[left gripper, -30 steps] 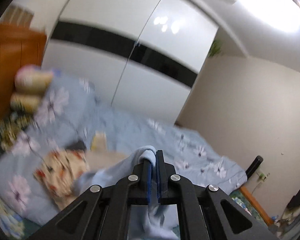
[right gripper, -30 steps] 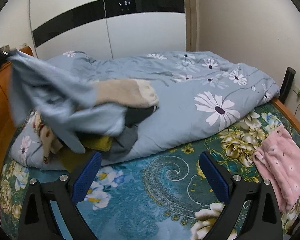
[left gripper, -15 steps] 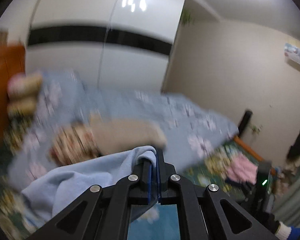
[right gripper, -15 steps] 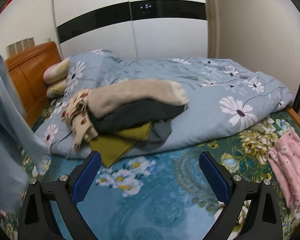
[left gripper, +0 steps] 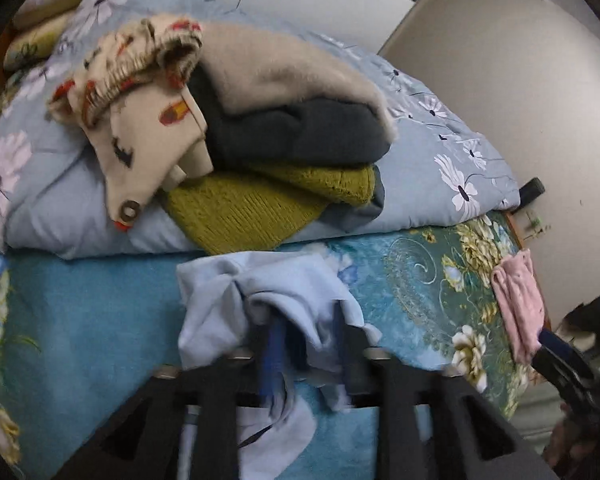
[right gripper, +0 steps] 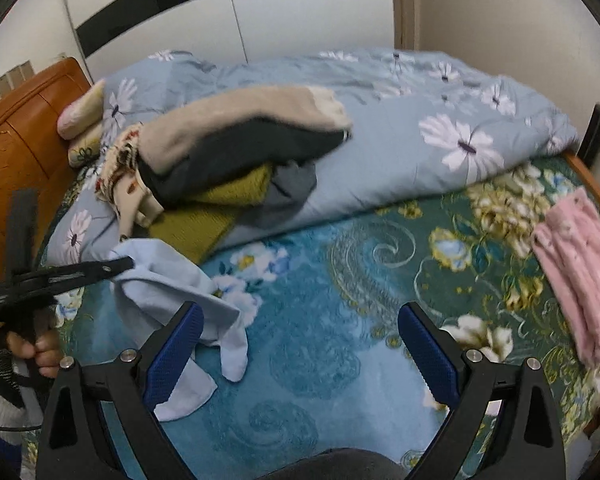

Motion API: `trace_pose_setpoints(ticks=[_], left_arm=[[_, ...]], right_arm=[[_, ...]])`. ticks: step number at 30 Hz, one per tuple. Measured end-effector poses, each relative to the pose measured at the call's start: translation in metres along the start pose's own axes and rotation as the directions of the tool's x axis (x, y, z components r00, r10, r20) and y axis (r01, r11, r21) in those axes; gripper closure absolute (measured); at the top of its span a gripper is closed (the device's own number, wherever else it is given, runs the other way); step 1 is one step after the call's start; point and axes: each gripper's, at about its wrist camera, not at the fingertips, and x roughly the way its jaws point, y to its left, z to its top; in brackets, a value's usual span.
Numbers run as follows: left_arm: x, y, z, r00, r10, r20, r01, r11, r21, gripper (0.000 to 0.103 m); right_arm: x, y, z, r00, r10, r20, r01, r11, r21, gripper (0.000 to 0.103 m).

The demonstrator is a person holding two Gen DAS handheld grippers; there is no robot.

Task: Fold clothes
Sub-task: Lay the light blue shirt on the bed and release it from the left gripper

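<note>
The left hand-held gripper (left gripper: 308,344) is low over the bed (right gripper: 340,344), its jaws opening with the crumpled light blue garment (left gripper: 260,296) draped between them and no longer pinched. The garment lies on the near left of the teal floral bedspread, just in front of the pile of folded clothes (right gripper: 228,152) on the blue duvet (right gripper: 440,128). The right hand-held gripper (right gripper: 300,356) hovers wide open, holding nothing. A pink garment (right gripper: 576,268) lies far right
</note>
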Motion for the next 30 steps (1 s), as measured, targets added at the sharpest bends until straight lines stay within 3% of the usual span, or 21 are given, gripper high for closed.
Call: trace_pose_setpoints(ticks=[2,6,9,13,18,19,20,21,22,25,30], left_arm=[[-0.009,0.005,-0.011,1.0,-0.006,0.027,0.006,1.0,0.002,0.048],[-0.019,0.023,-0.033,0.999,0.029,0.031,-0.028,0.999,-0.019,0.046],[-0.022,0.038,-0.049,0.998,0.059,0.022,-0.058,0.996,-0.063,0.046],[-0.029,0.048,-0.065,0.994,0.105,0.017,-0.103,0.993,-0.059,0.046],[-0.027,0.049,-0.07,0.994,0.104,0.01,-0.104,0.993,-0.048,0.046],[-0.023,0.048,-0.07,0.995,0.099,0.005,-0.099,0.994,-0.053,0.046],[-0.02,0.047,-0.069,0.996,0.094,-0.001,-0.094,0.994,-0.058,0.046],[-0.017,0.046,-0.069,0.996,0.089,-0.006,-0.089,0.994,-0.063,0.046],[-0.014,0.043,-0.068,0.997,0.082,-0.009,-0.082,0.995,-0.06,0.046],[-0.005,0.029,-0.066,0.998,0.055,-0.013,-0.055,0.998,-0.031,0.046],[0.006,0.016,-0.065,0.998,0.064,-0.025,-0.064,0.998,-0.008,0.046]], right_arm=[[0.012,0.007,0.001,0.999,0.026,-0.035,-0.026,1.0,-0.009,0.008],[0.046,0.043,0.001,0.986,0.095,-0.136,-0.11,0.988,-0.11,0.016],[0.072,0.085,0.002,0.971,0.123,-0.204,-0.171,0.957,-0.236,0.02],[0.093,0.127,0.009,0.97,0.111,-0.218,-0.185,0.914,-0.36,0.02],[0.104,0.147,0.024,0.959,0.154,-0.238,-0.239,0.892,-0.384,0.022],[0.107,0.148,0.025,0.958,0.142,-0.25,-0.233,0.892,-0.386,0.036],[0.11,0.149,0.025,0.956,0.13,-0.262,-0.227,0.893,-0.388,0.06],[0.113,0.15,0.025,0.955,0.118,-0.273,-0.222,0.894,-0.39,0.074],[0.115,0.15,0.025,0.954,0.107,-0.28,-0.214,0.898,-0.385,0.097],[0.111,0.142,0.029,0.945,0.176,-0.277,-0.263,0.91,-0.321,0.1],[0.07,0.113,0.063,0.952,0.285,-0.113,-0.301,0.941,-0.156,0.102]])
